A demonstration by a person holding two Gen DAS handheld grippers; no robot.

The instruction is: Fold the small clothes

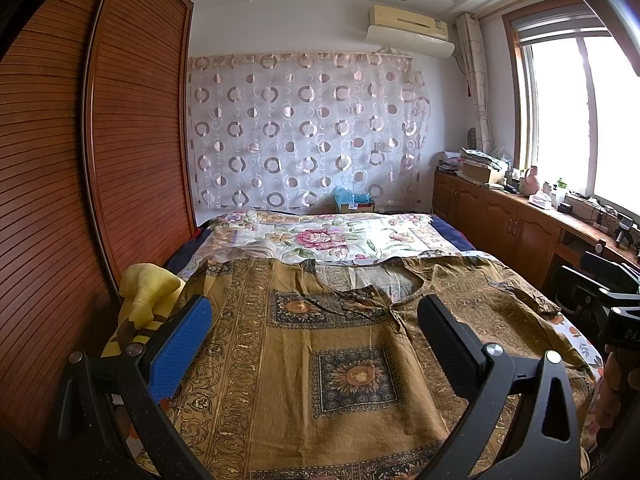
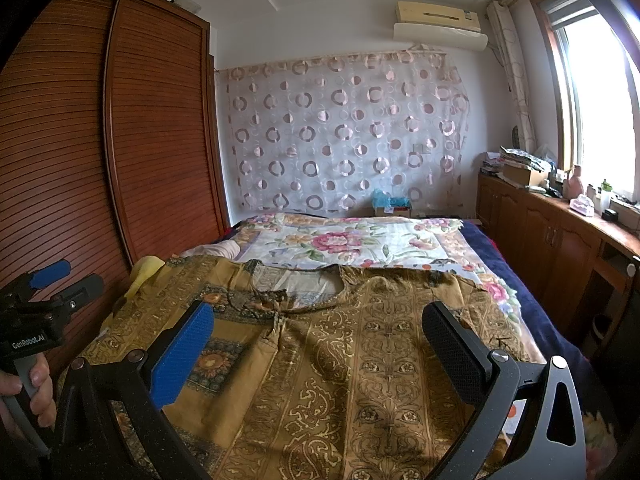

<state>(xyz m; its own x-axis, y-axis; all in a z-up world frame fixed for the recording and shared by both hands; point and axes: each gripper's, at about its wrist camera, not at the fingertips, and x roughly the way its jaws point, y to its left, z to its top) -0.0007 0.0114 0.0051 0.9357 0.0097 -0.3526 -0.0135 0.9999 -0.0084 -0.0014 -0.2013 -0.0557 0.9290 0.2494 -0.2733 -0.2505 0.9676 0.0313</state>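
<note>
The bed (image 1: 460,236) carried a floral quilt (image 1: 320,240) across its far half. A brown patterned garment (image 1: 320,340) lay spread flat over the near half, neckline toward the quilt. A yellow plush toy (image 1: 148,292) rested at the bed's left edge beside the garment.

Ochre ornament-printed shirt (image 1: 340,360) lies over a white, pink-flowered bedspread (image 1: 340,240).

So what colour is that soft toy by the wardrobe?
Yellow. The soft toy shows best in the left wrist view.
</note>
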